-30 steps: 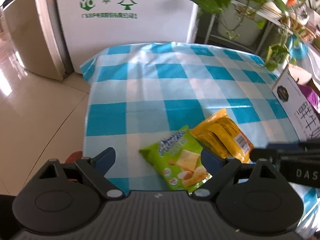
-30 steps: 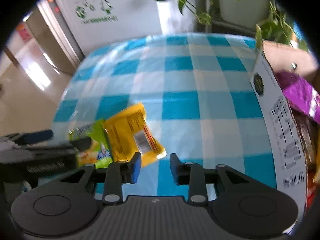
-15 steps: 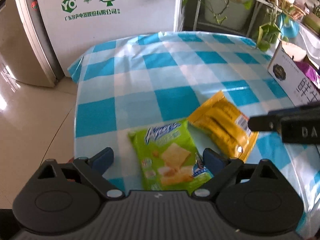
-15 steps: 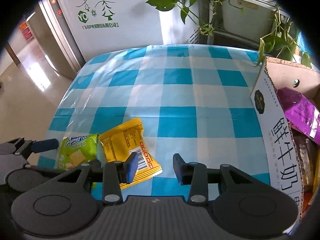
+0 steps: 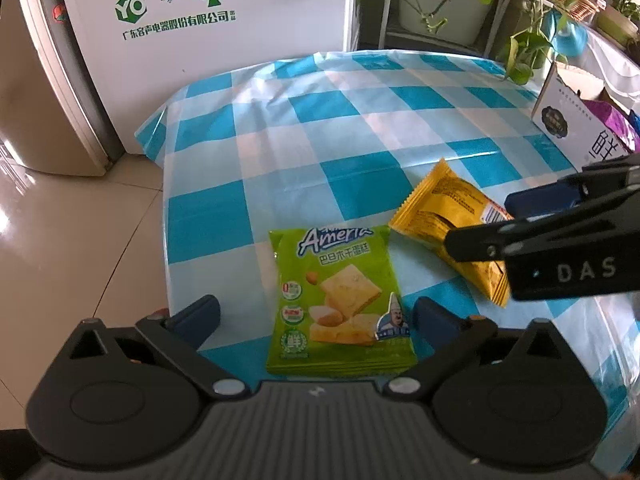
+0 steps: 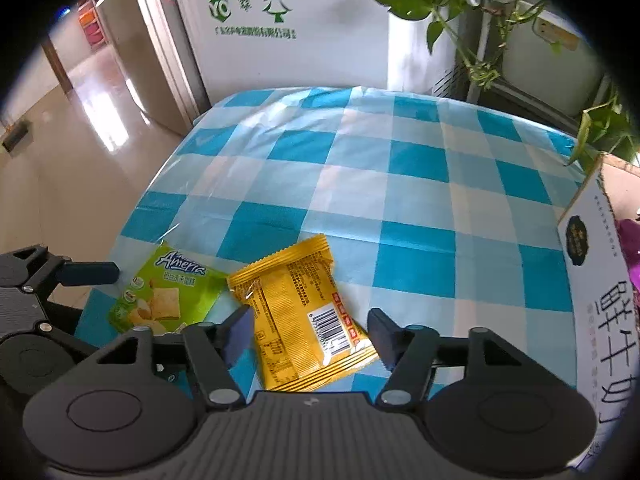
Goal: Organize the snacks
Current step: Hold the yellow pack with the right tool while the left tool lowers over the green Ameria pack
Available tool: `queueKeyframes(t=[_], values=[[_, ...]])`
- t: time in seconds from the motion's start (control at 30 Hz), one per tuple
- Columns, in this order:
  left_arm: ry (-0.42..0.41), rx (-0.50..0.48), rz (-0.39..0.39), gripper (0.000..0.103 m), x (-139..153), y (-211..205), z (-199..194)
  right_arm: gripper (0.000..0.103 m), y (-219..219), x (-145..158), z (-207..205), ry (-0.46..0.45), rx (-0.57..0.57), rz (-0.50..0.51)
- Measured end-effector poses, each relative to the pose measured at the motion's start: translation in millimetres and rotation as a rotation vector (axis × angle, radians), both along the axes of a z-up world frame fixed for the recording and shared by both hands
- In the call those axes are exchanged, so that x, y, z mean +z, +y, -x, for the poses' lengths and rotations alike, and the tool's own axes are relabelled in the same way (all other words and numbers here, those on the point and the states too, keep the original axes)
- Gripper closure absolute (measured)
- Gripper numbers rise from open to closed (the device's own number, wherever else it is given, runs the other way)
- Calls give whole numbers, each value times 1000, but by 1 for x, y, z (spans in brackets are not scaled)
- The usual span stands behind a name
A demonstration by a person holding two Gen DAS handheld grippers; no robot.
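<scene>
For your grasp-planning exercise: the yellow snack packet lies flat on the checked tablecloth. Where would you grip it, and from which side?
Grip the yellow snack packet across its puffy middle, coming down from above. It lies flat, barcode up, its long sides already lined up with the opening right claw, whose fingers straddle it without touching. Avoid the thin crimped ends; they probably slip.

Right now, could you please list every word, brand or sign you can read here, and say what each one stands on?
"Ameria" and "巴旦木千蛋糕": green snack packet.
"YO" and "广东容声电器股份有限公司": white appliance.
"DAS": side of the right tongs.
"鲜牛奶": white box.
Yellow snack packet: barcode and print too small to read.
</scene>
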State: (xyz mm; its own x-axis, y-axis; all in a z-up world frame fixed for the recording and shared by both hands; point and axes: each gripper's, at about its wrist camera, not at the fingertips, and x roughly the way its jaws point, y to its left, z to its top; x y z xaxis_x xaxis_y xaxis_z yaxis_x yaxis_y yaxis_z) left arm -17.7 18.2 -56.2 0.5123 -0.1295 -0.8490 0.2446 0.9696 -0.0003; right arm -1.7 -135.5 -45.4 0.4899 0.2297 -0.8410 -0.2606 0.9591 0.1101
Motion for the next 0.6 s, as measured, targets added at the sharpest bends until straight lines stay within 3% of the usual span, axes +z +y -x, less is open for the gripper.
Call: queueKeyframes(t=[0.2,0.33,0.6], values=[[-1,7,5,0,-1,1,0,31,8,-1,1,0,34,34],[-8,20,10,0,-2,1,2,31,9,0,3,15,56,-10],[-19,21,12,0,-3,1,3,34,18,-8,1,4,37,61]])
